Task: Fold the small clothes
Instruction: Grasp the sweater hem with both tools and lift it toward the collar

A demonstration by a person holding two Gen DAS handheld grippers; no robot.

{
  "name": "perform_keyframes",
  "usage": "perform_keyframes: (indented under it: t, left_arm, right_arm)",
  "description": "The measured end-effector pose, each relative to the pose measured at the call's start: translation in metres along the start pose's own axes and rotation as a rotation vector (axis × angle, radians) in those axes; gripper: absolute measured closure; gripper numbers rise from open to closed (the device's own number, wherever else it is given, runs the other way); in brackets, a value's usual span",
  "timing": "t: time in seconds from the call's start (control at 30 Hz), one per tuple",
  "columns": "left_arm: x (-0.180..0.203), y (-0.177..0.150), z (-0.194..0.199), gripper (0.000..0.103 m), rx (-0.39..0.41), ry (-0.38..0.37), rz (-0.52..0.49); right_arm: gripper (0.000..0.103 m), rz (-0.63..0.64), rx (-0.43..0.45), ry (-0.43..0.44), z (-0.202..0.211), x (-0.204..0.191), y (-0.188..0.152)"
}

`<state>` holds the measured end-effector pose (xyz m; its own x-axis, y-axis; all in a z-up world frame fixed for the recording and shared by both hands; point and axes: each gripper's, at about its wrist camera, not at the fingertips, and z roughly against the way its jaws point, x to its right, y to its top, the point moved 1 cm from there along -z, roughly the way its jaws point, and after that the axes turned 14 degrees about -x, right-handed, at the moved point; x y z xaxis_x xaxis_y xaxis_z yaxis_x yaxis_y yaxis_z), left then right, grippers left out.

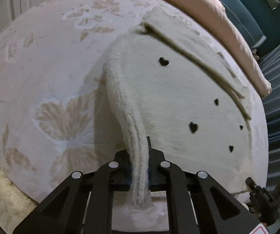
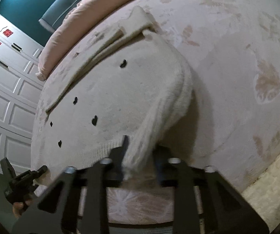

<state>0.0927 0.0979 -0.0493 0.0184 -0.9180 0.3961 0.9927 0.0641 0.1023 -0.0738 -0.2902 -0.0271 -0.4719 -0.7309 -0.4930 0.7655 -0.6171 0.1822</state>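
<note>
A cream fuzzy knit sweater (image 1: 179, 97) with small black hearts lies on a pale pink floral bedspread (image 1: 52, 68). One sleeve is folded across its far side. My left gripper (image 1: 140, 167) is shut on the sweater's ribbed hem corner, which hangs bunched through the jaws. My right gripper (image 2: 140, 156) is shut on the opposite hem corner of the sweater (image 2: 120, 97), lifted slightly. Each gripper shows small in the other's view: the right one in the left wrist view (image 1: 257, 191), the left one in the right wrist view (image 2: 28, 177).
A pink duvet (image 1: 227, 29) is bunched along the far side of the bed before a teal headboard (image 1: 247, 15). White panelled wardrobe doors (image 2: 7, 89) stand beside the bed. A cream shaggy rug (image 2: 272, 185) lies on the floor.
</note>
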Motion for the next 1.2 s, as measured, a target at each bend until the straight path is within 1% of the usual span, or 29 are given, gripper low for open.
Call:
perform_keyframes:
  t: [0.07,0.17,0.23,0.3,0.43,0.57,0.63,0.73,0.77,0.83,0.9,0.93,0.97,1.0,1.03,1.07,1.1,1.13,1.17,1.2]
  left_arm:
    - [0.005,-0.005,0.012,0.096,0.011,-0.009,-0.024]
    - [0.008,-0.013,0.027,0.097,0.016,-0.013,-0.056]
    - [0.007,-0.019,0.031,0.097,0.008,-0.015,-0.063]
    - [0.002,-0.029,0.032,0.098,-0.007,-0.020,-0.063]
    - [-0.010,-0.057,0.031,0.098,-0.064,-0.016,-0.056]
    - [-0.027,-0.101,0.032,0.098,-0.145,-0.003,-0.063]
    - [-0.033,-0.119,0.036,0.098,-0.187,-0.004,-0.060]
    - [-0.040,-0.152,0.058,0.098,-0.253,-0.007,-0.072]
    - [-0.041,-0.158,0.066,0.098,-0.260,-0.011,-0.078]
    - [-0.041,-0.158,0.081,0.098,-0.255,-0.011,-0.082]
    - [-0.034,-0.141,0.099,0.098,-0.199,-0.033,-0.096]
    - [-0.024,-0.120,0.108,0.098,-0.147,-0.055,-0.116]
    - [-0.015,-0.102,0.113,0.098,-0.105,-0.076,-0.147]
    - [-0.003,-0.081,0.117,0.098,-0.053,-0.079,-0.182]
    - [0.010,-0.059,0.119,0.097,0.002,-0.073,-0.216]
    - [0.028,-0.031,0.120,0.097,0.078,-0.063,-0.257]
    - [0.041,-0.007,0.120,0.096,0.143,-0.048,-0.269]
    - [0.053,0.018,0.118,0.096,0.198,-0.051,-0.273]
    - [0.066,0.046,0.114,0.091,0.257,-0.062,-0.277]
    - [0.075,0.066,0.110,0.085,0.310,-0.048,-0.257]
  right_arm:
    - [0.095,0.008,0.020,0.014,0.011,0.000,-0.002]
    - [0.096,0.044,0.043,0.004,0.028,-0.001,-0.009]
    - [0.097,0.070,0.038,-0.019,0.035,0.000,-0.017]
    - [0.097,0.087,0.015,-0.039,0.040,0.006,-0.030]
    - [0.098,0.110,-0.072,-0.095,0.048,0.024,-0.063]
    - [0.098,0.154,-0.176,-0.144,0.058,0.036,-0.100]
    - [0.098,0.174,-0.251,-0.157,0.067,0.042,-0.121]
    - [0.098,0.226,-0.334,-0.179,0.083,0.042,-0.144]
    - [0.098,0.251,-0.355,-0.186,0.093,0.040,-0.150]
    - [0.098,0.267,-0.356,-0.178,0.105,0.037,-0.147]
    - [0.098,0.305,-0.272,-0.178,0.122,0.029,-0.124]
    - [0.097,0.321,-0.209,-0.177,0.130,0.024,-0.107]
    - [0.097,0.329,-0.113,-0.157,0.140,0.019,-0.078]
    - [0.097,0.327,-0.035,-0.132,0.146,0.015,-0.055]
    - [0.097,0.322,0.042,-0.102,0.149,0.009,-0.031]
    - [0.097,0.307,0.132,-0.055,0.149,0.001,0.001]
    - [0.096,0.290,0.193,-0.025,0.147,-0.003,0.027]
    - [0.094,0.267,0.250,0.002,0.143,-0.008,0.050]
    - [0.094,0.225,0.316,0.023,0.140,-0.011,0.074]
    - [0.089,0.172,0.374,0.046,0.137,-0.014,0.093]
